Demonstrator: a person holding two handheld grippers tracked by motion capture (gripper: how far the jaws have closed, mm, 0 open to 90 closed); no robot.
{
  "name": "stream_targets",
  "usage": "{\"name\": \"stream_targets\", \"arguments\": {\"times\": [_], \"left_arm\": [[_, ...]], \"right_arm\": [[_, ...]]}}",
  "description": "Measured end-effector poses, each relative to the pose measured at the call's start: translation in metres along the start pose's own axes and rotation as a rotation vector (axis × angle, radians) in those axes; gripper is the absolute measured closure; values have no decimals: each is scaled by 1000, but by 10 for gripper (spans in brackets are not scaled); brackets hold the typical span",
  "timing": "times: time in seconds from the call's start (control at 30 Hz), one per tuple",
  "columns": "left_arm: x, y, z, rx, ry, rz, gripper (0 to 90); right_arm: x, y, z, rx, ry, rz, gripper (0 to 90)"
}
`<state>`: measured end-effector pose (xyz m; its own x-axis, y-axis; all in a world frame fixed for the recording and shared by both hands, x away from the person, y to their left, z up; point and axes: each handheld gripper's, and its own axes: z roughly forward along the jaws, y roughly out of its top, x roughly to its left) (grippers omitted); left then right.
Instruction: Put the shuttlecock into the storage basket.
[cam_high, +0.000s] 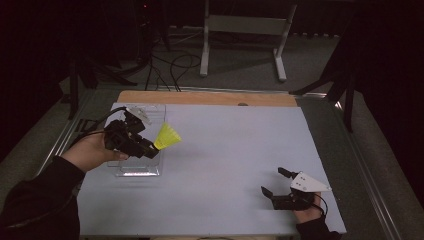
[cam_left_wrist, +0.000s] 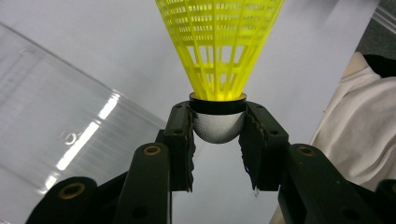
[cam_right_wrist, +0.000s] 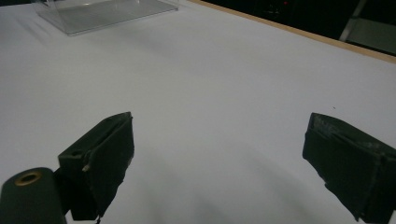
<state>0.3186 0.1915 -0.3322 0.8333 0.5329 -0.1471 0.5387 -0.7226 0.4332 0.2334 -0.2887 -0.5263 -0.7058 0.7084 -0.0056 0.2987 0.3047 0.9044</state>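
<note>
one clear plastic box (cam_high: 142, 145), can't tell what's inside. left gripper (cam_left_wrist: 218, 135) clamps the yellow shuttlecock (cam_left_wrist: 219, 51) by its white cork; right gripper (cam_right_wrist: 219, 154) sits wide open, holding nothing.

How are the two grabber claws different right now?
The left gripper is shut on the white cork of a yellow shuttlecock; the right gripper is wide open and holds nothing. The left gripper is up beside the clear plastic box; the right gripper is low by the white table. Both have black jaws.

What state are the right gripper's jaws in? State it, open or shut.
Open. The right gripper rests at the white table with its two black jaws spread wide apart; the right gripper view shows bare tabletop between them and nothing held.
</note>
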Motion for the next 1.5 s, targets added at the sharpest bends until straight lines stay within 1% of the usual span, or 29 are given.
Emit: {"name": "stream_targets", "arguments": {"times": [0.07,0.17,0.23,0.43,0.5,0.57,0.6,0.63,0.67,0.7,0.9,0.97,1.0,1.07,1.1,1.17,1.23,1.27,1.3,1.37,1.4,1.47,1.5], "left_arm": [[2,-2,-5,-13,10,-10,663],[6,-6,-12,-27,37,-21,663],[9,-9,-17,-36,44,-37,663],[20,-21,-26,-57,95,-91,663],[24,-26,-29,-68,111,-103,663],[27,-30,-31,-69,116,-118,663],[29,-32,-32,-76,126,-135,663],[31,-34,-33,-69,129,-138,663],[32,-36,-35,-75,130,-142,663],[33,-38,-36,-81,141,-159,663],[39,-49,-42,-97,158,-189,663],[41,-52,-44,-99,173,-206,663],[42,-54,-44,-106,169,-209,663],[46,-58,-45,-102,184,-231,663],[47,-61,-44,-103,179,-236,663],[50,-65,-43,-98,195,-258,663],[53,-69,-41,-100,192,-271,663],[54,-71,-39,-98,204,-287,663],[54,-72,-38,-92,212,-292,663],[56,-76,-35,-105,214,-316,663],[57,-77,-34,-96,232,-321,662],[59,-81,-31,-113,220,-338,663],[60,-82,-30,-109,236,-346,663]], "right_arm": [[0,0,0,-1,1,0,92],[0,0,0,0,1,1,92],[0,0,0,1,0,1,92],[0,0,0,2,0,1,92],[1,0,0,1,0,0,92],[1,0,0,1,0,2,92],[0,0,0,1,-1,1,92],[0,0,0,2,0,2,92],[1,0,0,1,0,1,92],[1,0,0,3,0,0,92],[1,0,1,4,2,0,92],[1,0,1,4,3,1,92],[1,0,1,3,3,0,92],[1,0,1,4,2,-1,92],[1,0,1,4,2,-1,92],[1,0,1,5,2,0,92],[1,0,1,6,4,2,92],[1,0,1,6,3,2,92],[1,0,1,5,3,3,92],[1,0,1,6,3,3,92],[1,0,1,6,3,0,92],[1,0,1,6,3,0,92],[1,0,1,6,4,1,92]]}}
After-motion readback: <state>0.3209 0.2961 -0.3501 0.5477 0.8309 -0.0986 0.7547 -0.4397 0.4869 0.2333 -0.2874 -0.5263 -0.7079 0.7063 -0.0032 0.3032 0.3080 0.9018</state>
